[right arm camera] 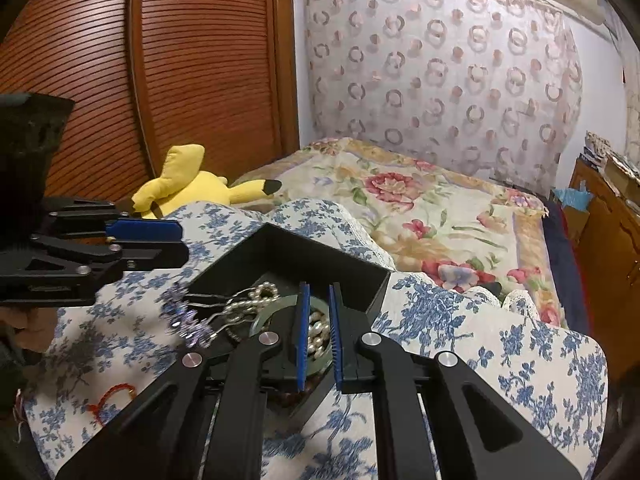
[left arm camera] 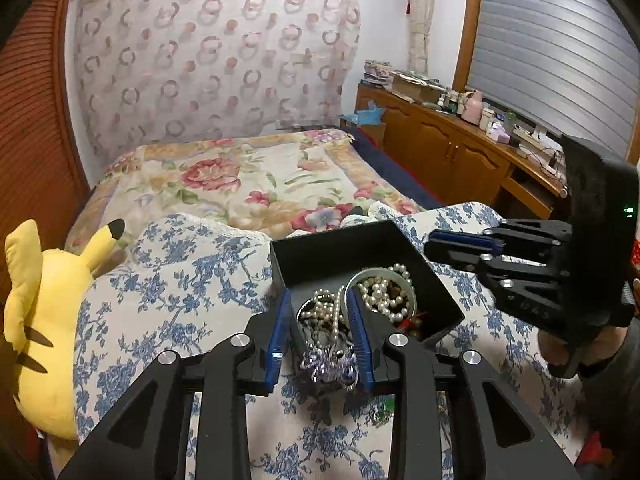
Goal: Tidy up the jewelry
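Note:
A black open box (left arm camera: 320, 256) sits on the blue-flowered cloth and holds pearl strands (left arm camera: 384, 292) and a pale green bangle (left arm camera: 412, 292). A purple beaded hair ornament (left arm camera: 328, 364) lies at the box's near rim, below my left gripper (left arm camera: 319, 292), whose blue pads stand apart and do not press on it. From the right wrist view the ornament (right arm camera: 188, 322) looks blurred, its silver prongs reaching toward the box (right arm camera: 280, 252), under the left gripper (right arm camera: 184, 242). My right gripper (right arm camera: 319, 286) hovers over the pearls (right arm camera: 316, 336) with jaws nearly together and nothing gripped. It also shows beside the box as the right gripper (left arm camera: 430, 246).
A red cord bracelet (right arm camera: 112, 400) lies on the flowered cloth (right arm camera: 480, 340) left of the box. A yellow plush toy (left arm camera: 44, 320) sits at the left, a floral bedspread (left arm camera: 248, 180) lies behind, and a wooden sideboard (left arm camera: 452, 148) with clutter lines the right wall.

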The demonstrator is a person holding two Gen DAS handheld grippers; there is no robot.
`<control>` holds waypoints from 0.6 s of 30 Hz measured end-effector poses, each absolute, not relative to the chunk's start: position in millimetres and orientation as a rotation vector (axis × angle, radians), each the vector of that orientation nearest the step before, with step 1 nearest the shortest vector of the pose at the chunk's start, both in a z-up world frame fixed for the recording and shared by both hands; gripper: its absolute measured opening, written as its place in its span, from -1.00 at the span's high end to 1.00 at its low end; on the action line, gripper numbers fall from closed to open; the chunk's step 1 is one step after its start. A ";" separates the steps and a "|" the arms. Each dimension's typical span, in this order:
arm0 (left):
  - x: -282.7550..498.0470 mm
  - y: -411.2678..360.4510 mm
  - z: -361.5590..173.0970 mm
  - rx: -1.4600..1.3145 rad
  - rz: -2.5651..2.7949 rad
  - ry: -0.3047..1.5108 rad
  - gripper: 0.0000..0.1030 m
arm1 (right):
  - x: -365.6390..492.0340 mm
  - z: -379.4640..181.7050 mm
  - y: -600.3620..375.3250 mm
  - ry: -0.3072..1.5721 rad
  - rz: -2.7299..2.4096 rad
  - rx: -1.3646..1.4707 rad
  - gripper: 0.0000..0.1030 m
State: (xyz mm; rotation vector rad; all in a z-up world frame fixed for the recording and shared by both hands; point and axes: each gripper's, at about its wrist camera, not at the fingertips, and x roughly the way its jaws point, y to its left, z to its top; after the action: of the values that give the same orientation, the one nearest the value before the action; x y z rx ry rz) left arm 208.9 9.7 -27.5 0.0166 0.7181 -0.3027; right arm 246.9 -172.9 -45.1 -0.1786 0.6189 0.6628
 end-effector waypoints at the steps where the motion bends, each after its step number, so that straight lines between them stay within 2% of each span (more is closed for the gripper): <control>1: 206.4 10.2 -28.3 0.017 -0.303 0.720 0.44 | 242.1 -44.5 -175.1 0.619 0.665 -0.176 0.78; 3: 202.2 11.0 -29.6 0.019 -0.302 0.723 0.42 | 232.6 -44.3 -180.8 0.619 0.669 -0.171 0.78; 5: 195.6 11.7 -31.0 0.025 -0.296 0.721 0.27 | 220.2 -45.7 -185.8 0.622 0.678 -0.177 0.78; 8: 183.3 15.7 -36.0 0.027 -0.293 0.724 0.19 | 204.9 -52.1 -191.6 0.642 0.687 -0.190 0.78; 18: 144.4 34.9 -77.6 0.001 -0.262 0.841 0.15 | 180.7 -99.9 -191.1 0.787 0.698 -0.258 0.78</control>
State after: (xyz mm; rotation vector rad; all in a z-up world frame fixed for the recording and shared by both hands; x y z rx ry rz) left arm 144.4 34.9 -77.6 0.0006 0.8415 -0.2623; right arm 180.7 -191.1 -99.9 -0.2583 0.7867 0.6977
